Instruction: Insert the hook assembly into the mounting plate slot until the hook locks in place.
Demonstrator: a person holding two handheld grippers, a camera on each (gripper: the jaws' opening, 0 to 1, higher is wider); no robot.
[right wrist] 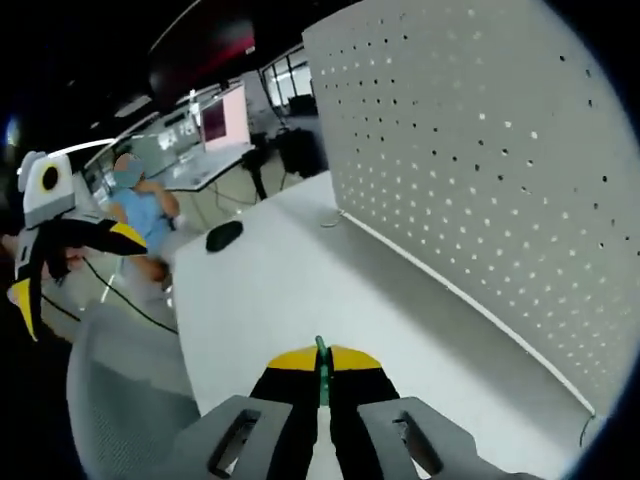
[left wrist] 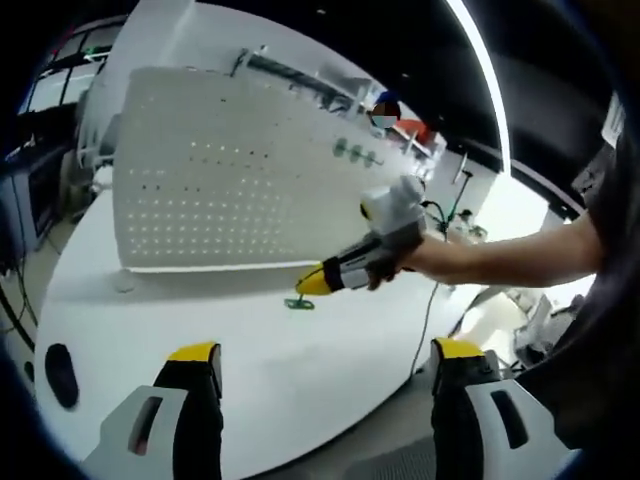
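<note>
**Green hook clamped in the right gripper, short of the pegboard**

A white table (left wrist: pixel 230 330) carries an upright white perforated mounting plate (left wrist: pixel 220 180), its rows of small holes facing the grippers. In the left gripper view a dark oval object (left wrist: pixel 61 374) lies on the table at about 8 o'clock. Behind the plate is an open room with desks and a long ceiling light strip (left wrist: pixel 485 75) at 1 o'clock. In the right gripper view the plate (right wrist: pixel 480 170) fills the 1-to-4 o'clock side, and a seated person in blue (right wrist: pixel 140 215) shows at 9 o'clock, beyond the table's far edge.

The left gripper (left wrist: pixel 325 365) rises from 6 o'clock with its yellow-tipped jaws spread wide apart and nothing between them. In the same view a bare forearm (left wrist: pixel 500 260) reaches in from 3 o'clock, the hand wrapped around the right gripper (left wrist: pixel 312 282), which points toward 9 o'clock just above the table near the plate's lower edge. A small green hook (left wrist: pixel 299 302) hangs at its tip.

In the right gripper view the right gripper (right wrist: pixel 322 362) has its jaws pressed together on the thin green hook (right wrist: pixel 322 372), which stands up between the yellow tips. The left gripper (right wrist: pixel 30 290) appears at 9 o'clock.
</note>
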